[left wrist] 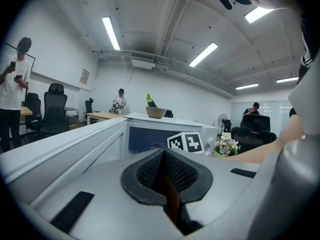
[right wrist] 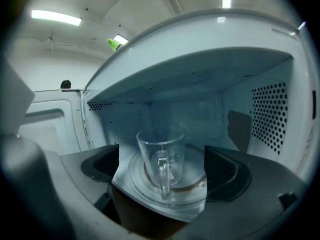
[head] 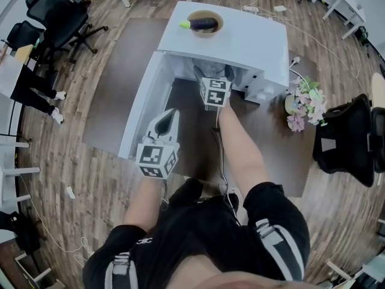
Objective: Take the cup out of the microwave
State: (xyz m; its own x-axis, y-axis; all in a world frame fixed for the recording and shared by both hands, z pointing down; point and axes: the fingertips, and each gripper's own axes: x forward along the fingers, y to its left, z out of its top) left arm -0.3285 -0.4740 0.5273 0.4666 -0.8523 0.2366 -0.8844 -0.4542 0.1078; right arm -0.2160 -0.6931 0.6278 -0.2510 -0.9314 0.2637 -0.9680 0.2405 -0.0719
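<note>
**Desk:** What is the right gripper (right wrist: 161,176) doing at the mouth of the microwave (head: 240,41)?

**Photographer:** It is pointing into the open cavity with its jaws spread wide and nothing pressing on the pads. The glass cup (right wrist: 162,149) is sitting ahead of them, framed in the gap and apart from both. That spread is probably to let the jaws pass either side of the cup's body.

**Desk:** Where is the cup standing?

**Photographer:** It is standing upright on the glass turntable (right wrist: 192,196) inside the microwave, with its handle facing the gripper. It is not yet being lifted.

**Desk:** And the left gripper (left wrist: 162,171)?

**Photographer:** It is hanging back beside the open door (head: 141,107), with its jaws together and nothing between them. I am reading that as keeping out of the way while the right one is working, though it is too unclear to say whether it is touching the door.

**Desk:** Anything else near?

**Photographer:** A bowl (head: 207,34) holding an eggplant (head: 201,23) is resting on top of the microwave, well clear of the opening.
</note>
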